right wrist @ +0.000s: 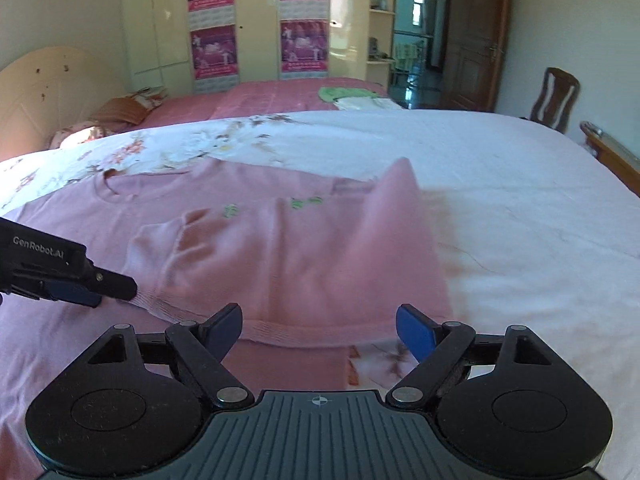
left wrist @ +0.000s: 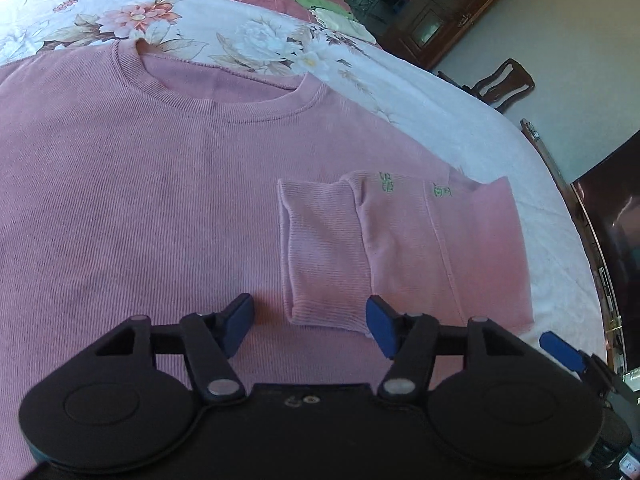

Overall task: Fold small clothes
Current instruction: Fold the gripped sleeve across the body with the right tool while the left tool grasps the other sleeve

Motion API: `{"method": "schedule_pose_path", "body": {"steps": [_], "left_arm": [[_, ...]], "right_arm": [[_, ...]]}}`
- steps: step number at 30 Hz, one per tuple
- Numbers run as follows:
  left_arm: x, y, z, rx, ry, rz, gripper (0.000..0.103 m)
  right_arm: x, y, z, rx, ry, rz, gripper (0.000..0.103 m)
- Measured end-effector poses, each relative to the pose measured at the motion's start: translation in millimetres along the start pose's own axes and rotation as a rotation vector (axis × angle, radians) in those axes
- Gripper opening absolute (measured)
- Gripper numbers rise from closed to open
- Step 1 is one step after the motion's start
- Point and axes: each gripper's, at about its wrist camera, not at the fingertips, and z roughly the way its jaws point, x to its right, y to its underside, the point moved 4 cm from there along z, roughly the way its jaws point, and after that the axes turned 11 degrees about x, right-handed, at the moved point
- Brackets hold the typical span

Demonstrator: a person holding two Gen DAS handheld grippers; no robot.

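Left wrist view: pink ribbed sweater [left wrist: 140, 184] flat on floral bedsheet [left wrist: 248, 36], sleeve cuff [left wrist: 324, 252] folded across body at 3 o'clock. Left gripper [left wrist: 310, 326] spread, empty, above cuff edge. Right gripper [right wrist: 319, 330] spread wide, empty, over hem. Left gripper housing reads "GenRobot.AI" at 9 o'clock, right wrist view.

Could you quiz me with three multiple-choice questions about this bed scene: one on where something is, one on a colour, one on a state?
1. Where does the pink sweater lie?
A. on a chair
B. on the floral bedsheet
C. on the floor

2. What colour is the small embroidery on the folded sleeve?
A. green
B. black
C. orange

3. How do the right gripper jaws stand?
A. shut on the sleeve
B. shut, empty
C. open

Answers: 1 B, the sheet shows around it; 2 A, green stitching on the pink; 3 C, its blue pads stand wide apart, pressing nothing.
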Motion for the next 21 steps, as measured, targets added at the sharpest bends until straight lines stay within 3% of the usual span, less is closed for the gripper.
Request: {"method": "schedule_pose_path", "body": {"steps": [2,3,7,15,20,21], "left_arm": [[5.7,-1.1,3.5,0.011,0.009,-0.01,0.049],[7.8,-0.2,6.7,0.008,0.004,-0.005,0.026],[15.4,-1.6,5.3,0.044,-0.018,0.004,0.009],[19.5,-53.7,-58.5,0.29,0.029,-0.018,0.008],[-13.8,-78.0,-97.4,0.403,-0.061,-0.025,0.008],[-24.0,-78.6,-101.7,0.413,-0.089,-0.025,0.008]], "right_arm": [[10.2,5.9,-2.0,-0.006,0.025,0.018,0.084],[14.8,8.3,-2.8,-0.01,0.035,0.027,0.084],[25.0,14.2,-3.3,-0.014,0.065,0.048,0.084],[18.9,19.5,9.3,-0.032,0.059,0.032,0.083],[6.0,9.8,24.1,0.0,0.052,-0.004,0.083],[3.4,7.9,28.5,0.003,0.05,-0.01,0.075]]}}
